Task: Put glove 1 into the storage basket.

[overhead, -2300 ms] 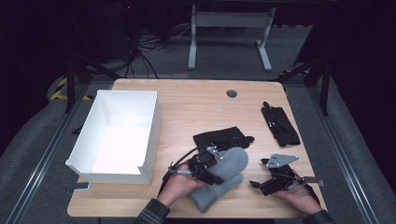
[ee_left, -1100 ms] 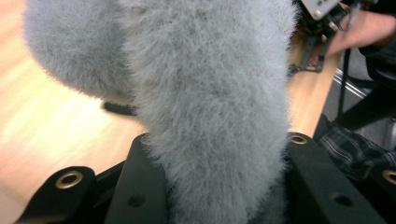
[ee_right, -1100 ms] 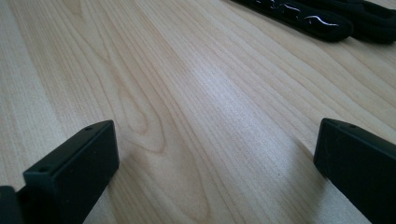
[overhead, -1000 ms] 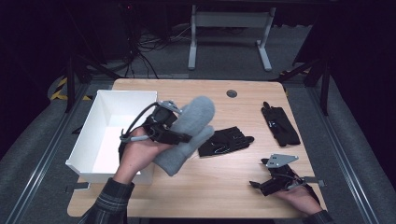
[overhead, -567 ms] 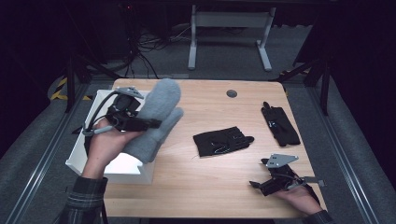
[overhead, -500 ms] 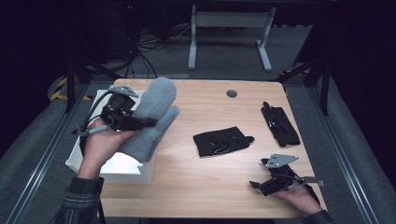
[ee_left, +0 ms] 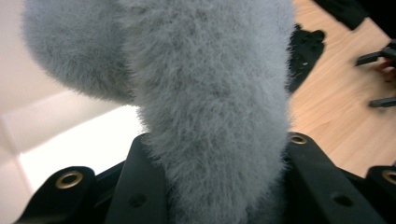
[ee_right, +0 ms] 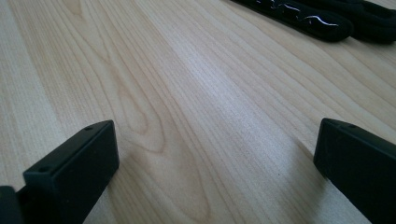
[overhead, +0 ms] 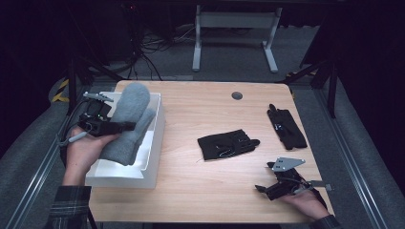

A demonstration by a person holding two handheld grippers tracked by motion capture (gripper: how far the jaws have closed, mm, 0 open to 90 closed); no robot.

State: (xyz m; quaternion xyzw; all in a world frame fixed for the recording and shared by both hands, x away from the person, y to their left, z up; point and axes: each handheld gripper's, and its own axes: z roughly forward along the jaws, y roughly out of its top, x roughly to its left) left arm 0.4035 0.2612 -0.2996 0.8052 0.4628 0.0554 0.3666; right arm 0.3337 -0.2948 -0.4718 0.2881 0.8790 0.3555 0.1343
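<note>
- Mitten (overhead: 128, 121), grey and fuzzy, hides our left tool's (overhead: 107, 126) clamped jaws; its long axis slants over the white box (overhead: 155, 143).
- Our right tool (overhead: 277, 187) rests wide open on the desk (overhead: 200, 191).

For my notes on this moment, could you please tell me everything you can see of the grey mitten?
The grey mitten is fuzzy, like fleece or wool, with a rounded top and a thumb lobe to one side. The left tool is shut on its middle, holding it above the white box, slanting with the rounded top higher and away from the person. In the left gripper view its pile bulges between the black jaws. Only the tool appears to touch it.
</note>
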